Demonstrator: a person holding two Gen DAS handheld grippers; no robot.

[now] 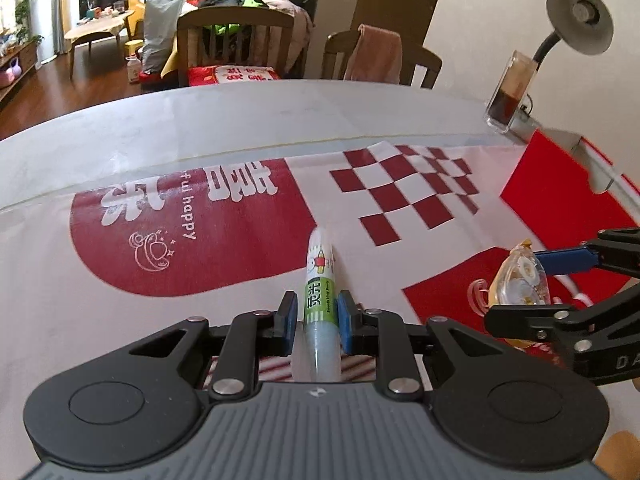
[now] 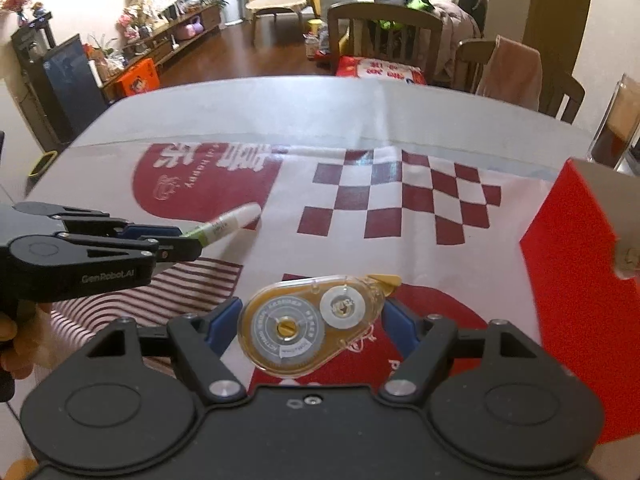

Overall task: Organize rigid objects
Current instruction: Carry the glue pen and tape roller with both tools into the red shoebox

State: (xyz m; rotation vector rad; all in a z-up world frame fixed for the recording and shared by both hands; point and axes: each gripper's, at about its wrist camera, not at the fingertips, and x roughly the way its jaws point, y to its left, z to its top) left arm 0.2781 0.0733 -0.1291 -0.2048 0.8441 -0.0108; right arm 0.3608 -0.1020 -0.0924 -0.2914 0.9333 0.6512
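The glue tube [image 1: 320, 280] lies left of the tape dispenser [image 2: 308, 320]; the box [image 2: 576, 264] stands at right.

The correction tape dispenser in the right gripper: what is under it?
Under the correction tape dispenser, held by the right gripper, lies the red and white printed table cover. The part directly beneath it is covered by its body.

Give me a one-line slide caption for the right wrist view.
Right gripper holds a correction tape dispenser above the patterned tablecloth, while the left gripper grips a glue stick.
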